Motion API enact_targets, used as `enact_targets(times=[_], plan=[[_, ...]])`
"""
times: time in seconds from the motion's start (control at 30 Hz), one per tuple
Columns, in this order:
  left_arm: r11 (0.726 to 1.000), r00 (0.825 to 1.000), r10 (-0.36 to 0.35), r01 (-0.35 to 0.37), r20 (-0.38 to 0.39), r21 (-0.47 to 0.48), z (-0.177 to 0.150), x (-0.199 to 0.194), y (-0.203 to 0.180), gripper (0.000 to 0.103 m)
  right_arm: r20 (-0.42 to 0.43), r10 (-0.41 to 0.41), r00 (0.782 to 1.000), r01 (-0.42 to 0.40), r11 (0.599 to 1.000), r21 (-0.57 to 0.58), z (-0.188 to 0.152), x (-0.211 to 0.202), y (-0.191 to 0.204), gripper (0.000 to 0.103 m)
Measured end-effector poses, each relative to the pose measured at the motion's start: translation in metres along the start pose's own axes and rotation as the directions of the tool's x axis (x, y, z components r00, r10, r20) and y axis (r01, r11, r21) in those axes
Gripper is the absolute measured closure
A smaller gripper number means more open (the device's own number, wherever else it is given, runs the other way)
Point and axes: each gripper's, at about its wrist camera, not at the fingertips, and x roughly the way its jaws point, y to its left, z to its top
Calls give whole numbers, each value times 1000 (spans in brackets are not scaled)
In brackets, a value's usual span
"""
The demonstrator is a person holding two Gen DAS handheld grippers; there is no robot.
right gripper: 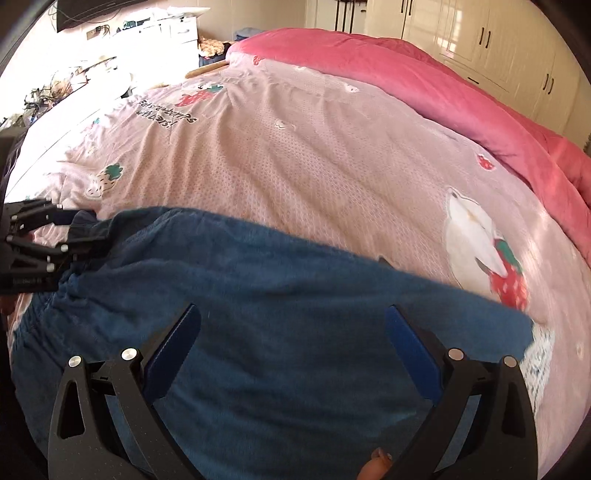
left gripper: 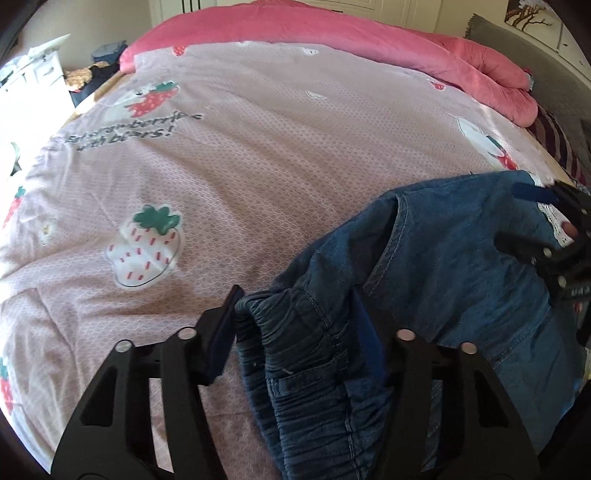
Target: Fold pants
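Blue denim pants lie on the pink strawberry-print bed cover. In the left wrist view my left gripper has its fingers wide apart, with the gathered elastic waistband between them. My right gripper shows at the far right of that view, at the pants' other end. In the right wrist view the pants spread across the foreground. My right gripper is open over the denim. My left gripper shows at the left edge by the waistband.
A thick pink duvet is piled along the far side of the bed. White wardrobes stand behind it. A white dresser and clutter sit beyond the bed's far left. A striped pillow lies at the right.
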Motion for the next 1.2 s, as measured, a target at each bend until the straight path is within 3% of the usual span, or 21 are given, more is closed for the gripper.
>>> enact_targets(times=[0.07,0.17,0.37,0.57,0.6,0.63,0.67,0.73,0.77,0.83,1.0,1.2], plan=[[1000,1000,21,-21,-12,8,1,8,2,70,-13,22,1000,-22,1000,-9,9,9,1,4],[999,1000,-24,23,-10,-25,2,8,10,82,-21,6,1000,-7,997,-79,20,19,6,4],[997,996,-64,67,59,-46,2,-12,17,85,-74,4,997,-20,976,-219,38,37,22,4],[994,986,-92,99,138,-41,0,-38,17,85,-120,7,993,-55,916,-398,49,52,42,6],[994,985,-97,104,144,-38,-1,-40,17,85,-129,17,991,-69,911,-408,50,53,43,15],[994,984,-99,106,150,-36,-1,-41,17,85,-146,42,988,-99,907,-410,51,54,45,41],[993,982,-106,112,154,-32,-1,-42,16,85,-169,75,983,-138,906,-401,52,53,48,51],[994,982,-102,107,158,-29,-4,-44,17,85,-177,70,982,-138,904,-406,50,48,54,83],[994,982,-101,107,160,-28,-5,-44,17,85,-181,63,981,-133,905,-405,48,43,58,91],[995,982,-90,95,166,-27,-5,-45,18,85,-166,50,985,-114,911,-397,45,32,60,99],[996,978,-84,85,190,3,-7,-49,15,85,-82,52,995,-75,947,-311,36,-13,58,99],[995,961,-96,84,258,56,-15,-77,6,84,4,66,998,-63,970,-234,13,-67,66,99]])
